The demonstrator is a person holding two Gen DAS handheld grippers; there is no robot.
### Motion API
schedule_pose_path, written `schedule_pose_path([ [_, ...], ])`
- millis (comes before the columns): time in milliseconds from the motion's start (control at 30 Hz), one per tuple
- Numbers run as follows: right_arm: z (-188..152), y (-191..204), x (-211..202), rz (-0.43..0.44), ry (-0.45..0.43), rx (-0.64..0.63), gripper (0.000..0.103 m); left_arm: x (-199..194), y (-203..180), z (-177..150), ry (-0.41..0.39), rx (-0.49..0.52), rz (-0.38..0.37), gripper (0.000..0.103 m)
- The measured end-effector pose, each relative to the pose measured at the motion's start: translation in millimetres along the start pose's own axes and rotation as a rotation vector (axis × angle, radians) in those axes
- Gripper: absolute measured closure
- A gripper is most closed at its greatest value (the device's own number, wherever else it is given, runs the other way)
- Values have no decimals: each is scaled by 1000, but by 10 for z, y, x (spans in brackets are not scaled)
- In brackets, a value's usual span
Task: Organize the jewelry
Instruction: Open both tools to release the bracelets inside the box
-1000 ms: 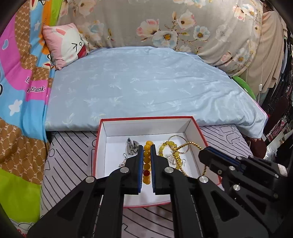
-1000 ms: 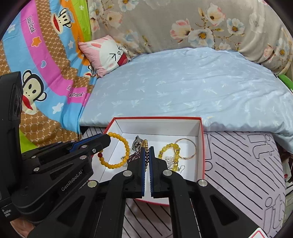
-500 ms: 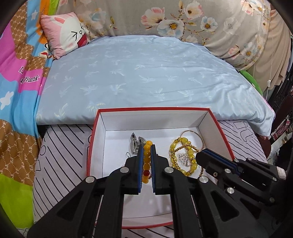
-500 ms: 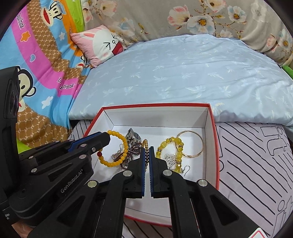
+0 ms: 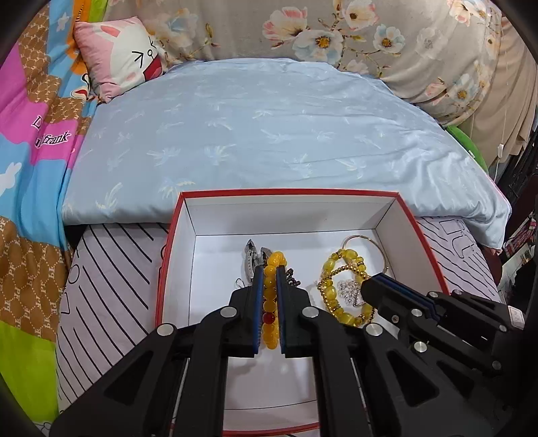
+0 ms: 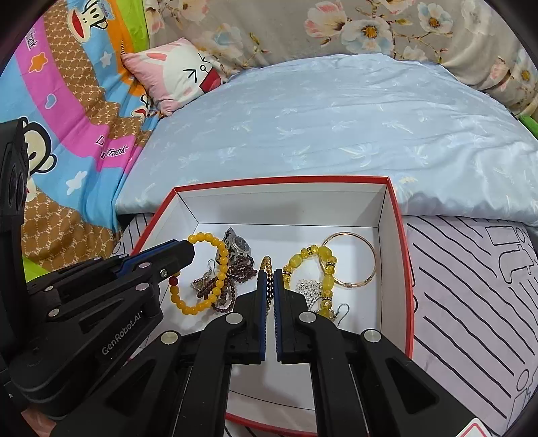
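Observation:
A red box with a white inside (image 5: 289, 192) (image 6: 282, 180) lies on the bed and holds jewelry. My left gripper (image 5: 268, 269) (image 6: 183, 250) is shut on a yellow bead bracelet with one red bead (image 5: 269, 302) (image 6: 220, 265), low over the box's left half. My right gripper (image 6: 268, 273) (image 5: 370, 285) is shut on a thin strand of gold and dark beads (image 6: 265, 260) just right of it. On the box floor lie a watch (image 6: 238, 243), dark red beads (image 6: 235, 265), a chunky yellow bracelet (image 6: 324, 255), a gold bangle (image 6: 364, 250) and a crystal piece (image 6: 307, 285).
The box rests on a striped sheet (image 6: 470, 285). A light blue quilt (image 5: 269, 127) spreads behind it. A pink rabbit pillow (image 5: 121, 53) and a cartoon blanket (image 6: 67, 117) lie to the left, with floral bedding (image 5: 370, 30) at the back.
Both grippers have come down and closer to the box, each still gripping its beads. The box now fills more of both views.

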State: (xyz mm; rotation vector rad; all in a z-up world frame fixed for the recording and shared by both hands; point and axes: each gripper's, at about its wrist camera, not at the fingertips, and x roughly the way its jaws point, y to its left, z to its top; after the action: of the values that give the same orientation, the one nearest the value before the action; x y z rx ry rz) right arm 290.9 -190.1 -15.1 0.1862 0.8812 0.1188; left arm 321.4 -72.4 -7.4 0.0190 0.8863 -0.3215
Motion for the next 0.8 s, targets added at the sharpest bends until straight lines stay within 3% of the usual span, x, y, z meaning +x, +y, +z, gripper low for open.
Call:
schedule_pose_path([
  [267,-18,16,83,-13,13,-7,99,54,18,-11,5,-2,-1,96],
  [367,-27,23,96,-30,9,-16,89,60,16,-31,4,1,8,95],
  [400,-34,20,82,-37,3,-15,81,60,15,-31,5,0,16,92],
  [433,-40,17,66,-40,-3,-12,77,57,19,-37,3,-2,23,81],
  [500,-43,-6,32,-40,-8,0,77,31,39,-50,-8,-14,45,71],
  [800,-64,28,-147,-37,-23,-1,75,-90,42,-75,-10,-18,54,69],
])
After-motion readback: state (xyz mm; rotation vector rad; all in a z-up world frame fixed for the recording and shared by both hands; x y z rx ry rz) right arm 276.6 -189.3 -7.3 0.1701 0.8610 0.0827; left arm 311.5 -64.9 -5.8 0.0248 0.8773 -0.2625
